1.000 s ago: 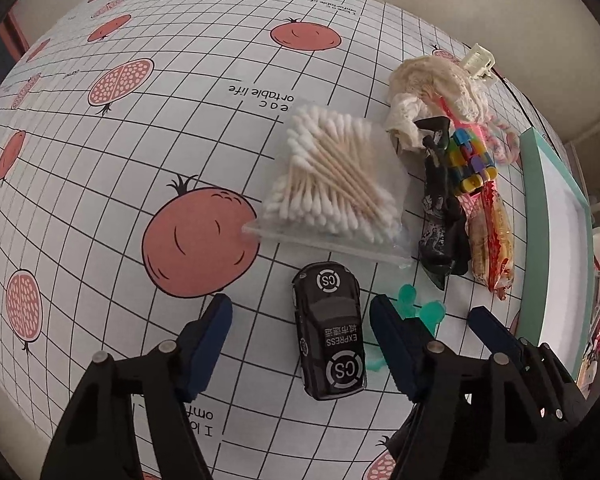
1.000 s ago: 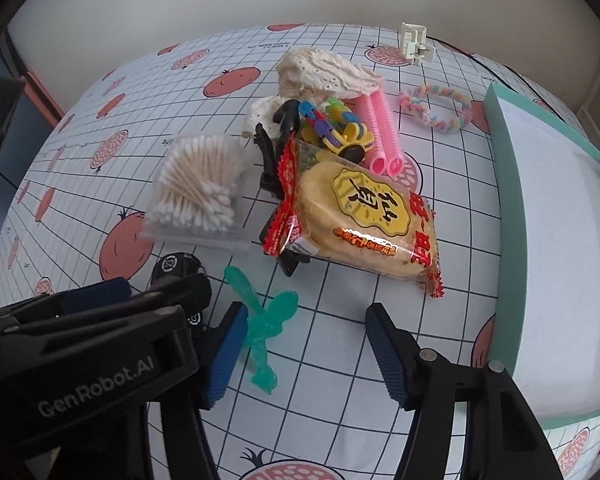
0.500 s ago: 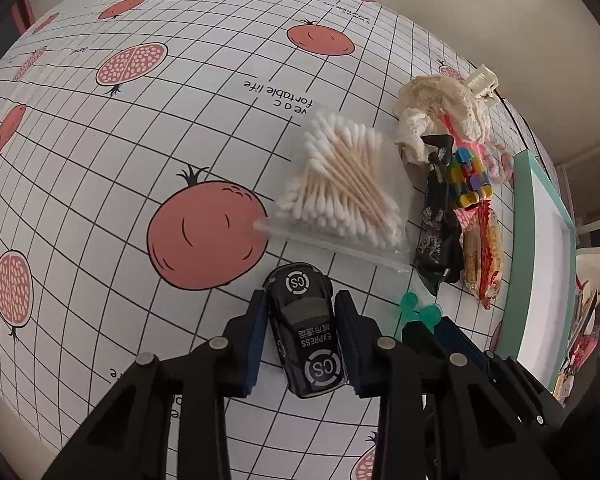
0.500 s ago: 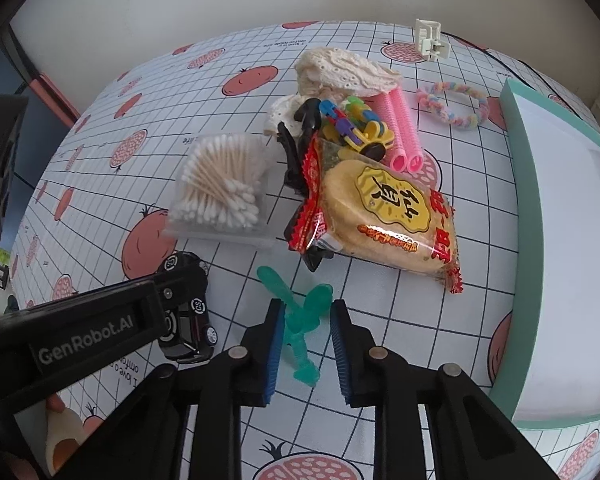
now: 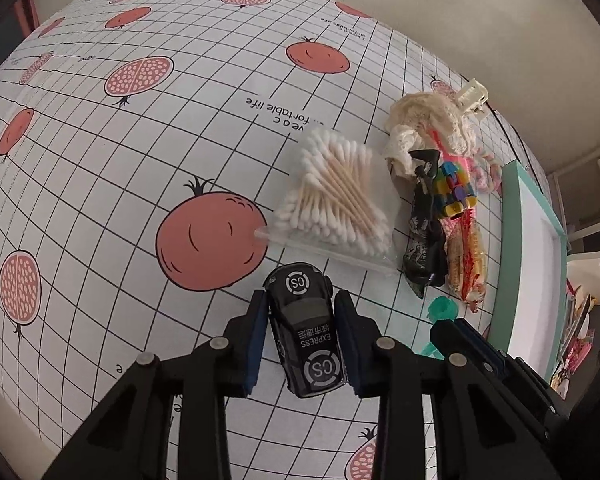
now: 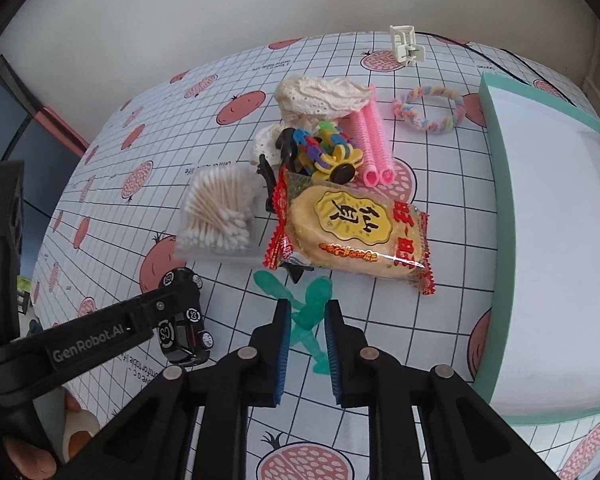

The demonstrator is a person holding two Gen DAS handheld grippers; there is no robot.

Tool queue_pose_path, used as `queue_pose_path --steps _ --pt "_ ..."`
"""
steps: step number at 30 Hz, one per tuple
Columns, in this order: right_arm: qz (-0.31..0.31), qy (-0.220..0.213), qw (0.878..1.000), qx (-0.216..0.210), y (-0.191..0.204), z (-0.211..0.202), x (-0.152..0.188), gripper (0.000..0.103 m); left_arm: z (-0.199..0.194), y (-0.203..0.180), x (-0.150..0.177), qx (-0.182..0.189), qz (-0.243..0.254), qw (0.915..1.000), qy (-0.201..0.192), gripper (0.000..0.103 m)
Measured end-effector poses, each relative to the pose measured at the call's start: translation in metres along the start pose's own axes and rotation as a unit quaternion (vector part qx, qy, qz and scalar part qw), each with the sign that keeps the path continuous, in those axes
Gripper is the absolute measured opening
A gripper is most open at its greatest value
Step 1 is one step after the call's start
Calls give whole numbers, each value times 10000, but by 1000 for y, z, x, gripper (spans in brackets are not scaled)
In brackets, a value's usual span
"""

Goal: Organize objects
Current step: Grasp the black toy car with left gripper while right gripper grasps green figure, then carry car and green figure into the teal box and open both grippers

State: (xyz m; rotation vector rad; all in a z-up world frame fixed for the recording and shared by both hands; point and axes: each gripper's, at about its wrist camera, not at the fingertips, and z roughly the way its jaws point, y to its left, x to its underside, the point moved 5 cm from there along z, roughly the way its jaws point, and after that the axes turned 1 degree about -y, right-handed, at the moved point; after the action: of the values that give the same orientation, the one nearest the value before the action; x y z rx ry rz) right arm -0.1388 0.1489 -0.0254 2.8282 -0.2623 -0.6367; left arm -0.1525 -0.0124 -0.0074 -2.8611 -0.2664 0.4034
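Note:
A black toy car (image 5: 306, 340) marked "CS EXPRESS" sits on the pomegranate-print tablecloth, and my left gripper (image 5: 300, 306) is shut on its sides. The car (image 6: 184, 328) also shows in the right wrist view, behind the left gripper's arm. A translucent green propeller toy (image 6: 278, 286) lies in front of the snack packet. My right gripper (image 6: 305, 310) is closing, and its blue pads press on the toy's middle. In the left wrist view one green blade (image 5: 444, 310) shows above the right gripper's fingers (image 5: 466, 334).
A bag of cotton swabs (image 5: 340, 196), a snack packet (image 6: 352, 232), a lace cloth (image 6: 320, 98), pink curlers (image 6: 370, 140), colourful clips (image 6: 324, 152) and a black bag (image 5: 424, 240) lie heaped ahead. A pastel hair tie (image 6: 430, 110) and a white clip (image 6: 406, 46) lie beyond. A teal-rimmed box (image 6: 496, 200) stands right.
Both grippers went from wide open to closed: the left onto the black car, the right onto the green propeller toy. The right view has shifted slightly.

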Motion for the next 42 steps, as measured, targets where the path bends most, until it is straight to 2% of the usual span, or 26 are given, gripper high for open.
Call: queue_pose_path --steps 2,4,11,15,19,26,31,35,42 --pt "79 -76 9999 -63 -5 -8 -2 18 6 24 17 44 3 9999 -121 35" --pt "156 -212 9996 -135 -9 -20 -5 18 -2 27 13 84 -3 9997 -240 35" --pt "360 -827 9954 -335 -29 -65 -20 18 -29 3 15 335 163 9968 -703 35" --pt "497 -1124 9918 -364 -52 -86 -32 18 -41 -24 10 372 406 9944 -904 35" --pt "942 -1357 9848 -542 -80 -105 -45 18 -53 -50 1 315 587 9917 -1096 35" --pt "1295 -1948 9703 -618 -122 -149 -76 18 -60 -111 -23 825 674 9871 -1197 35" --pt "1321 -2298 9639 -247 -148 -175 -95 18 -62 -160 -38 1099 838 9823 -1262 35" --pt "1365 -2346 9625 13 -170 -180 -109 18 -60 -192 -44 1248 1064 9767 -1384 35" --pt "1616 -2338 9581 360 -222 -167 -123 18 -21 -230 -45 1327 1390 9729 -1282 35"
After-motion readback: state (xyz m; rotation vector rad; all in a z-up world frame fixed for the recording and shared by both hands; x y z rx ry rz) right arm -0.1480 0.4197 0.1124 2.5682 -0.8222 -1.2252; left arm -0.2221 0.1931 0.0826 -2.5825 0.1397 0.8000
